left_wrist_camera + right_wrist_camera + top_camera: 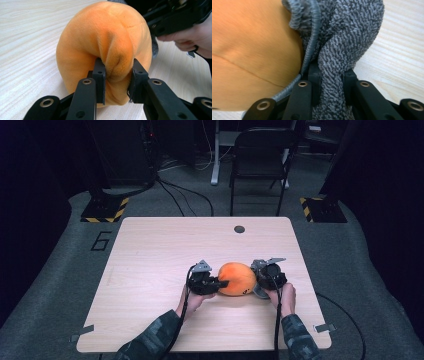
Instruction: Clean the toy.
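Observation:
A round orange plush cushion (236,278) lies on the wooden table (150,255), between the two grippers. My left gripper (222,283) comes at it from the left and is shut on a pinched fold of the orange plush (100,42), with the fabric bunched between the jaws of the left gripper (117,80). On the cushion's right side my right gripper (258,282) is shut on a fold of grey fuzzy cloth (347,37) with a corded edge, which lies against the orange plush (249,50). The grey cloth (154,47) peeks out behind the cushion.
A round cable hole (239,229) sits near the table's far edge. A black folding chair (260,160) stands on the floor beyond the table. Metal clips mark the near corners (322,327). Bare tabletop stretches to the left and behind the cushion.

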`<state>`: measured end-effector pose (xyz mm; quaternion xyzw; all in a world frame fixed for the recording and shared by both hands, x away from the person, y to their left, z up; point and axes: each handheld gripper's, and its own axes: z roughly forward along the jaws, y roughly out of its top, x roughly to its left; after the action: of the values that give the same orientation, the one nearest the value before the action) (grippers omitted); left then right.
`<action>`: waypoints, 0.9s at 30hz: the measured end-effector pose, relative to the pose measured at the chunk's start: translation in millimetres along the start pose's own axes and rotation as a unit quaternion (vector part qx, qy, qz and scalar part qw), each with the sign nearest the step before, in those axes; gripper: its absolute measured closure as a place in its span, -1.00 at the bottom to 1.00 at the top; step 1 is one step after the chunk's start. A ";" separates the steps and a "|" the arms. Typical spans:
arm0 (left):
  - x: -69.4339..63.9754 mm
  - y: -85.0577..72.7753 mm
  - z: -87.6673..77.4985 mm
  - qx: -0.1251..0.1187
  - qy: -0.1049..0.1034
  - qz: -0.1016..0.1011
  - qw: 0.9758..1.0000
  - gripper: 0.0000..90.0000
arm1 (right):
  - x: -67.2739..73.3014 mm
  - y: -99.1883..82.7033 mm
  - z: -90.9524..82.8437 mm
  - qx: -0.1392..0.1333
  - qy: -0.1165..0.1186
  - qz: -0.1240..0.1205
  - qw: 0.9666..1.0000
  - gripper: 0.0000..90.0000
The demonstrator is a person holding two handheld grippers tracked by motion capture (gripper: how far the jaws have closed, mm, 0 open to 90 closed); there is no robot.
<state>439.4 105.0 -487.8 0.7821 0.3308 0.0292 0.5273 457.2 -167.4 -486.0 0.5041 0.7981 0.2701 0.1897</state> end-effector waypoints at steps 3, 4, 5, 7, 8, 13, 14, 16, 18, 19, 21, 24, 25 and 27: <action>-0.5 -0.3 -0.6 -0.004 -0.001 0.000 1.000 0.59 | -5.7 2.6 -9.0 -0.010 0.002 0.004 1.000 0.67; 0.2 -0.4 -1.0 -0.005 -0.001 -0.001 1.000 0.59 | -7.9 4.3 -15.0 -0.020 0.001 0.007 1.000 0.67; 0.2 -0.4 -1.0 -0.005 -0.001 -0.001 1.000 0.59 | -7.9 4.3 -15.0 -0.020 0.001 0.007 1.000 0.67; 0.8 -0.4 -1.3 -0.005 0.000 -0.002 1.000 0.58 | -11.1 9.4 -31.8 -0.052 0.010 0.017 0.998 0.67; 0.3 -0.3 -0.9 -0.005 0.001 -0.001 1.000 0.58 | -9.2 16.9 -51.8 -0.089 0.031 0.021 0.995 0.67; -1.2 0.1 -0.6 -0.002 0.004 0.002 1.000 0.58 | 18.2 33.2 -84.4 -0.142 0.058 -0.014 0.988 0.67; -1.2 0.1 -0.7 -0.002 0.004 0.002 1.000 0.58 | 39.5 38.5 -90.5 -0.150 0.069 -0.041 0.985 0.67; -0.8 0.5 -1.3 0.000 0.008 0.014 1.000 0.58 | 59.2 41.6 -89.3 -0.151 0.080 -0.067 0.983 0.67; -1.6 0.4 -1.4 0.000 0.010 0.016 1.000 0.57 | 74.5 41.8 -83.8 -0.140 0.093 -0.081 0.982 0.67; -1.6 0.4 -1.4 0.000 0.010 0.016 1.000 0.57 | 74.5 41.8 -83.8 -0.140 0.093 -0.081 0.982 0.67; -2.6 -0.2 -1.1 0.000 0.013 0.012 1.000 0.56 | 83.6 39.5 -69.4 -0.118 0.089 -0.101 0.984 0.67; -1.1 -0.6 -0.4 0.005 0.015 0.019 1.000 0.56 | 80.0 37.1 -62.5 -0.108 0.071 -0.120 0.984 0.68; -1.4 -0.5 0.0 0.004 0.015 0.020 1.000 0.56 | 80.0 37.1 -62.5 -0.108 0.071 -0.120 0.984 0.68; -2.8 -0.3 0.5 0.008 0.018 0.025 1.000 0.56 | 80.0 36.1 -61.9 -0.104 0.058 -0.118 0.986 0.68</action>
<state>437.3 103.1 -487.4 0.7935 0.3206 0.0536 0.5145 413.4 -97.2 -417.6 0.3675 0.8290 0.3564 0.2250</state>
